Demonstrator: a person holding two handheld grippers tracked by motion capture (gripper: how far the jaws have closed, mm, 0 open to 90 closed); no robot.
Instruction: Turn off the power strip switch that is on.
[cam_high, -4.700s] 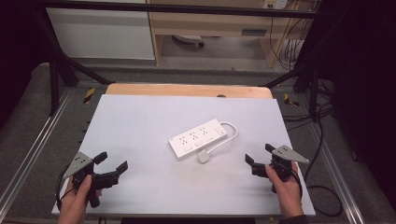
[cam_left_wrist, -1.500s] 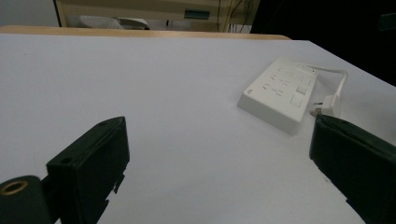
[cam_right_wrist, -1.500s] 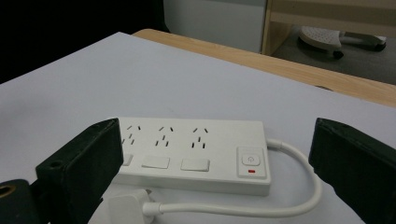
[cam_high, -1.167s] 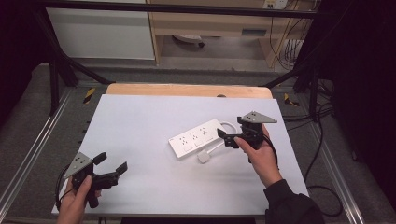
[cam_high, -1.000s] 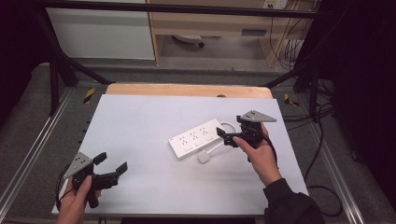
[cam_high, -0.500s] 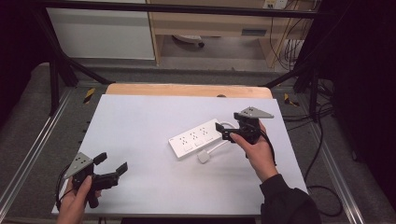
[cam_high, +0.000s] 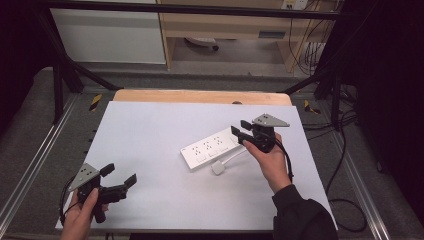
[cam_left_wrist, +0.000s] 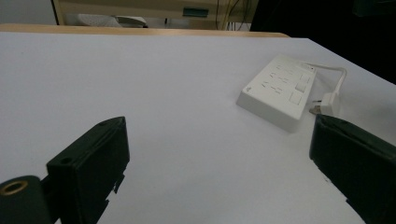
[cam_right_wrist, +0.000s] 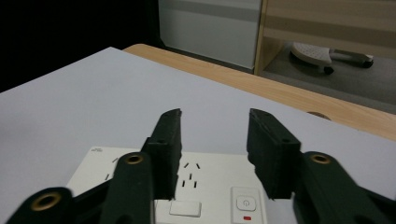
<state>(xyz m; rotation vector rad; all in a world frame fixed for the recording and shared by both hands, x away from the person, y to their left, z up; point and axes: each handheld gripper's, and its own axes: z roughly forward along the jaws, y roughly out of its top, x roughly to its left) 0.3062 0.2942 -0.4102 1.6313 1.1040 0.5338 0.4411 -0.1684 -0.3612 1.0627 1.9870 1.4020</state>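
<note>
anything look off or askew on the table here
Nothing looks damaged or spilled. The white power strip lies flat but diagonal to the table edges, its short cable looped beside it with the plug loose on the surface. The right gripper sits at its switch end.

Right hand (cam_high: 267, 157) reaches forward from the near edge of the table (cam_high: 150, 130), dark sleeve at the wrist, and holds the right gripper (cam_high: 240, 131) over the table's right half, jaws pointing left and slightly away from the person. Its jaws have just been closing and stand partly apart, straddling the end of the power strip (cam_high: 212, 148) with their pads not seen pressing on it. Left hand (cam_high: 82, 215) rests at the table's near left corner, gripping the left gripper (cam_high: 119, 175) low over the surface with jaws spread wide and nothing between them.
</note>
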